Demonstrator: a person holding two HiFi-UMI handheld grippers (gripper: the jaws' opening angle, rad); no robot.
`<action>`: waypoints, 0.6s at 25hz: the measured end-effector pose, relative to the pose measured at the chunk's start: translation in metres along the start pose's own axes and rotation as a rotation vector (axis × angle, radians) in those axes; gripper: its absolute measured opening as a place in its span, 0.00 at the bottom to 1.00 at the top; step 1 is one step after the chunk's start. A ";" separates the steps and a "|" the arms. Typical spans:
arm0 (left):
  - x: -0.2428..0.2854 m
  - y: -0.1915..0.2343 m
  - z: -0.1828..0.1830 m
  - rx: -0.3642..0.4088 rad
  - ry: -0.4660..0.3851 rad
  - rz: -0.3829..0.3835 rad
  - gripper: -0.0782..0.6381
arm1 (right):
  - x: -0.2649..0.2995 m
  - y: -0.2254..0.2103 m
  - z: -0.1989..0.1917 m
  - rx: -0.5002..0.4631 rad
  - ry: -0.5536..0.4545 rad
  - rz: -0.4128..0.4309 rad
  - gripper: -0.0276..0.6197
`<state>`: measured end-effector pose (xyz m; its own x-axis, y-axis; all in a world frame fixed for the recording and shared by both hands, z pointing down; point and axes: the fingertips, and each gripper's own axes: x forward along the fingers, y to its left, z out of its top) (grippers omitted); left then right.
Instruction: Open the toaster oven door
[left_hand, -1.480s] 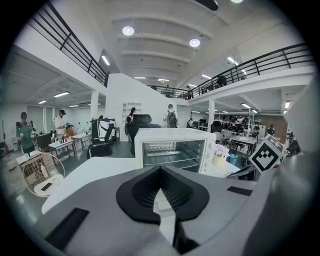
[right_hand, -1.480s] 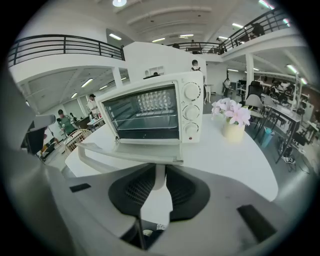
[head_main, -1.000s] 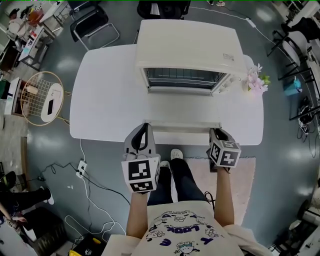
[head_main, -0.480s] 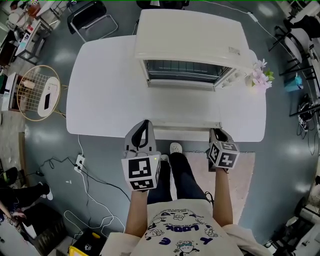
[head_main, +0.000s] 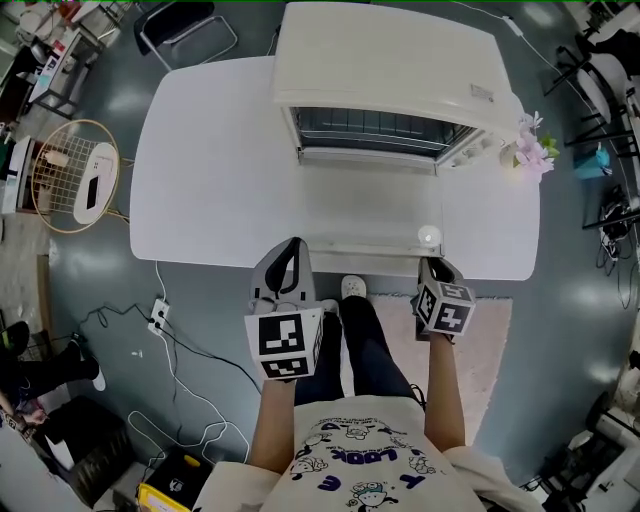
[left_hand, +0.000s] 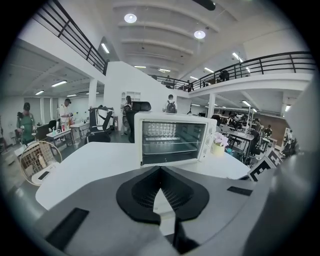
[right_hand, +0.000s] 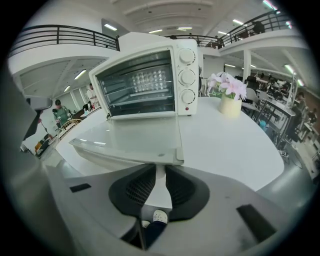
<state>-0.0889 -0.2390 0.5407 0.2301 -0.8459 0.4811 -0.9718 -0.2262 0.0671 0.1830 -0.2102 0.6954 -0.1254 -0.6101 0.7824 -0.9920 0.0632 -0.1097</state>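
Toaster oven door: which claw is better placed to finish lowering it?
Right. The right claw is closed on the front edge of the door, near its right corner. The left claw is shut on nothing, beside the door's left end.

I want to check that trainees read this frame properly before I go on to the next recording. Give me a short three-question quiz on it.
1. True or false: the toaster oven door stands upright and closed.
2. What stands on the table beside the oven's knobs? A) a pot of pink flowers B) a kettle C) a mug
3. Which gripper is closed on the door handle?

Key: 1 false: it lies open and flat. 2 A. 3 the right gripper. The left gripper is shut with nothing between its jaws.
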 end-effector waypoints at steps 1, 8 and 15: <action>0.001 0.000 -0.002 0.000 0.003 0.001 0.11 | 0.003 0.000 -0.002 0.001 0.002 0.000 0.13; 0.005 -0.004 -0.010 0.005 0.018 -0.002 0.11 | 0.020 -0.004 -0.018 -0.004 0.005 -0.009 0.13; 0.006 -0.006 -0.020 0.000 0.035 0.000 0.11 | 0.023 -0.004 -0.019 -0.023 -0.018 -0.011 0.13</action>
<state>-0.0831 -0.2330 0.5608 0.2286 -0.8285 0.5113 -0.9717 -0.2266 0.0672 0.1836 -0.2101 0.7255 -0.1145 -0.6252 0.7720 -0.9934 0.0742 -0.0873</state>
